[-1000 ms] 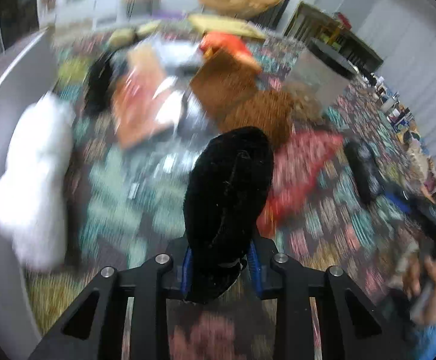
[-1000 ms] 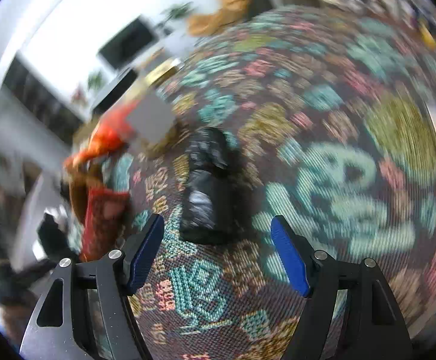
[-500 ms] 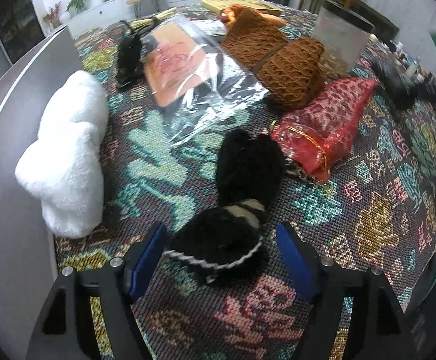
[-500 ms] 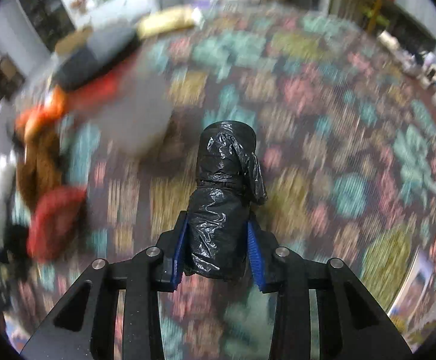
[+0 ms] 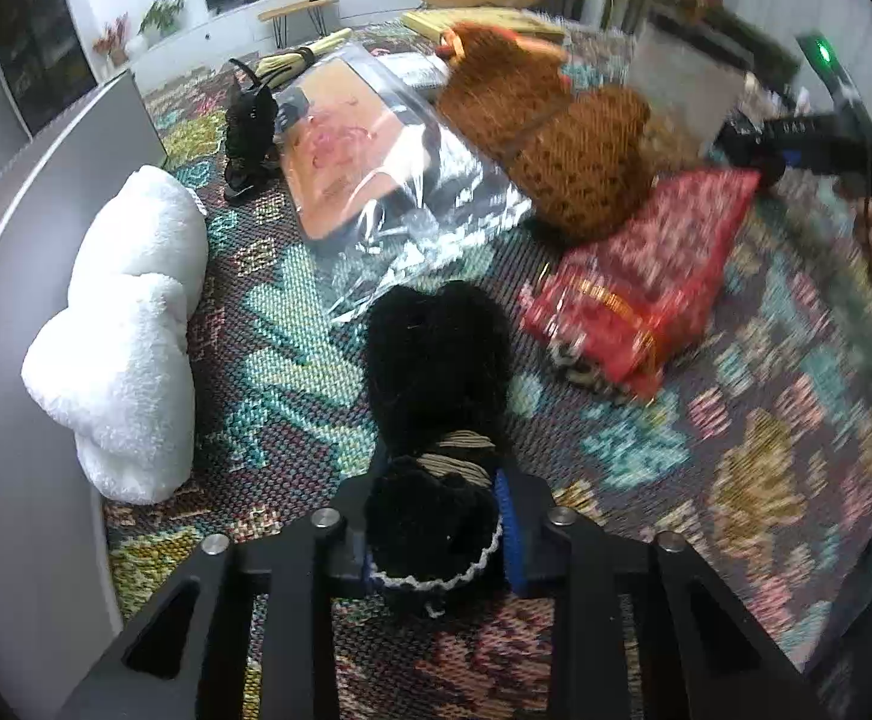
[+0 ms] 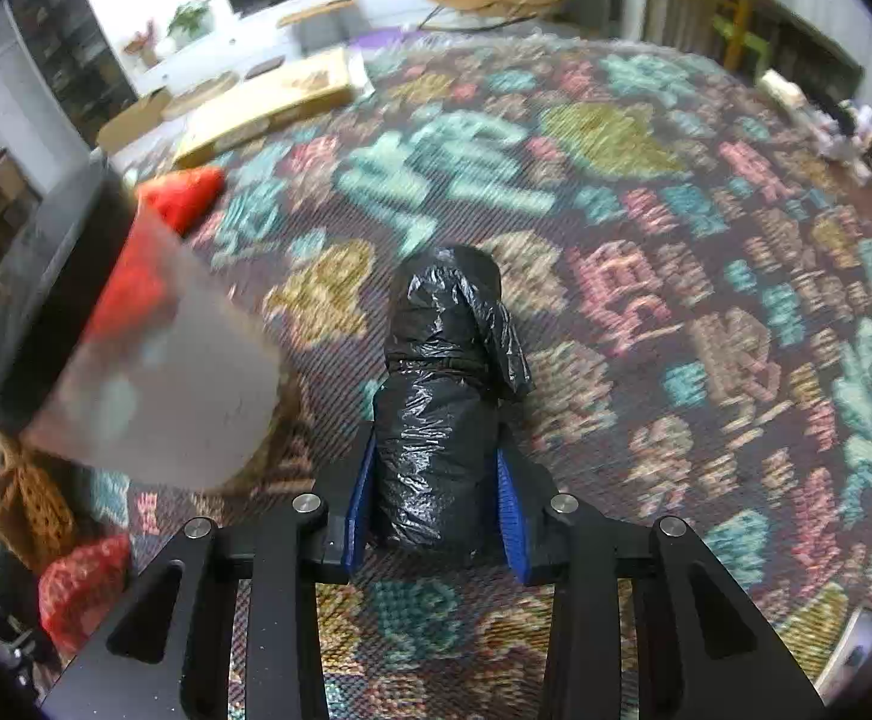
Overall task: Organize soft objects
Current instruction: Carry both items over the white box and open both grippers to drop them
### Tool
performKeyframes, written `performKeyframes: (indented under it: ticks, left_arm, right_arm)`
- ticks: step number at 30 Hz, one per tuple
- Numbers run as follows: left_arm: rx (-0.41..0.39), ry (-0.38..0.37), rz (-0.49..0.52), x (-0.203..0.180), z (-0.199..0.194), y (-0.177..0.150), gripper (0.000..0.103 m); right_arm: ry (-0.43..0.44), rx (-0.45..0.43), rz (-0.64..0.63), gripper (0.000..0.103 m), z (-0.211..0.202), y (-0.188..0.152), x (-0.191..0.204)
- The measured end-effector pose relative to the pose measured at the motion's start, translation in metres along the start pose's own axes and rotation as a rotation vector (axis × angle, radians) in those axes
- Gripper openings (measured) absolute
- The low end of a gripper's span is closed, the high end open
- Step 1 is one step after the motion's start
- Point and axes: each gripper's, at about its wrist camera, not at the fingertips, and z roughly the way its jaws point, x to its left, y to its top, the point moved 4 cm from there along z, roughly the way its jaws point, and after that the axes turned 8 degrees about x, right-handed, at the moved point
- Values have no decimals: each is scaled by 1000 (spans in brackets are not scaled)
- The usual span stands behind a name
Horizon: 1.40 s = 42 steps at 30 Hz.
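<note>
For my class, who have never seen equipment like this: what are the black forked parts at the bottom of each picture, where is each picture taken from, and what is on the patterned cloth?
No robot here: a person carries a two-fingered tool in each hand, each with a camera looking along its fingers. One picture comes from the left hand-held gripper, which is shut on a black fuzzy pouch. The other comes from the right hand-held gripper, shut on a roll of black plastic bags. On the patterned tablecloth lie a white fluffy bundle, a red patterned pouch, a brown knitted item and a clear plastic packet. A frosted container with a dark rim stands near the right tool.
</note>
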Motion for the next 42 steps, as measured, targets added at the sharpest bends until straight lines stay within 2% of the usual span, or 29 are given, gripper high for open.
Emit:
performKeyframes:
  ticks: [5, 7, 9, 11, 12, 16, 21, 22, 24, 25, 26, 27, 29, 31, 32, 34, 36, 38, 40, 42]
  left_arm:
    - [-93, -155, -111, 15, -48, 4, 28]
    - [-140, -194, -141, 27, -77, 1, 29]
    - [-174, -195, -168, 40, -103, -6, 29]
    - [-197, -168, -206, 69, -124, -13, 29]
    - [-209, -134, -232, 96, -138, -26, 29]
    - [-219, -9, -333, 163, -161, -59, 29]
    - [-211, 158, -429, 231, -178, -108, 32]
    - [-206, 186, -454, 242, -181, -117, 38]
    - [-192, 240, -507, 262, -181, -131, 63]
    - [-201, 260, -529, 269, -179, -134, 87]
    - [-210, 282, -548, 271, -178, -136, 94]
    - [-225, 304, -566, 274, -178, -139, 94]
    - [-235, 304, -572, 269, -178, -139, 94]
    - [-276, 271, -552, 254, -183, -135, 94]
    - [-298, 243, -524, 239, -183, -130, 94]
    - [-324, 175, -456, 204, -180, -120, 94]
    - [-330, 84, -355, 157, -167, -105, 94]
    - [-309, 18, -264, 113, -146, -94, 95]
    - [-262, -25, -172, 71, -116, -79, 95]
    - [-230, -26, -101, 38, -77, -65, 95]
  right_arm:
    - [16, -152, -23, 38, -70, 19, 11]
    - [26, -175, -96, 38, -96, 25, 37]
    - [65, -181, -178, 38, -121, 17, 76]
    - [128, -179, -242, 38, -139, 3, 115]
    - [176, -175, -272, 38, -148, -7, 140]
    - [392, -134, -392, 38, -171, -52, 247]
    - [647, -16, -508, 38, -179, -112, 376]
    - [680, 8, -520, 38, -176, -121, 393]
    - [760, 111, -527, 45, -163, -142, 432]
    - [807, 175, -510, 69, -154, -148, 444]
    - [833, 206, -490, 80, -148, -151, 450]
    - [830, 211, -465, 79, -142, -151, 449]
    - [769, 161, -457, 79, -137, -149, 431]
    - [599, 46, -438, 79, -133, -147, 393]
    - [495, -12, -413, 79, -129, -145, 367]
    - [232, -125, -292, 79, -116, -148, 294]
    - [21, -187, -143, 79, -98, -154, 223]
    - [-113, -186, -7, 79, -77, -158, 163]
    - [-168, -124, 131, 79, -47, -160, 104]
    - [-218, -88, 220, 79, -24, -157, 64]
